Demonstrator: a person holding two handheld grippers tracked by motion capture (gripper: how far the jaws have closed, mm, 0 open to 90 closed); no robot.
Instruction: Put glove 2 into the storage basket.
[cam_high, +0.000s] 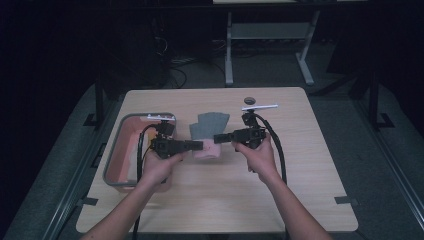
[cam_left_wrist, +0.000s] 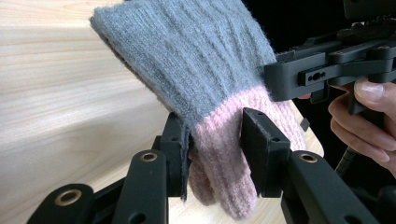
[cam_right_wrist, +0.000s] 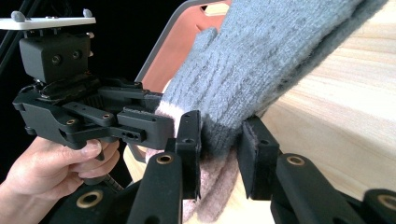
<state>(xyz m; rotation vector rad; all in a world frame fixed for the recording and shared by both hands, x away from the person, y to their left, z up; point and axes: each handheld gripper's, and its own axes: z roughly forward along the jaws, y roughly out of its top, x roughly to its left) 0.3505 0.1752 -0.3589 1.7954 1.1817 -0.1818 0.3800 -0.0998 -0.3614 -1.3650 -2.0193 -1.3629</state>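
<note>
over the table (cam_high: 300, 165), two grippers' jaws pinch one grey-and-pink glove (cam_high: 209, 134) beside one tray (cam_high: 116, 145).

Glove between two grippers at the middle of the table

In the high view the glove (cam_high: 209, 135) lies at frame centre on the table (cam_high: 280, 185), the left gripper (cam_high: 199, 146) at its left, the right gripper (cam_high: 219, 137) at its right; the tray (cam_high: 114, 150) sits at the table's left edge.

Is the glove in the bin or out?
Out: the glove is held between both grippers over the table, beside the bin.
</note>
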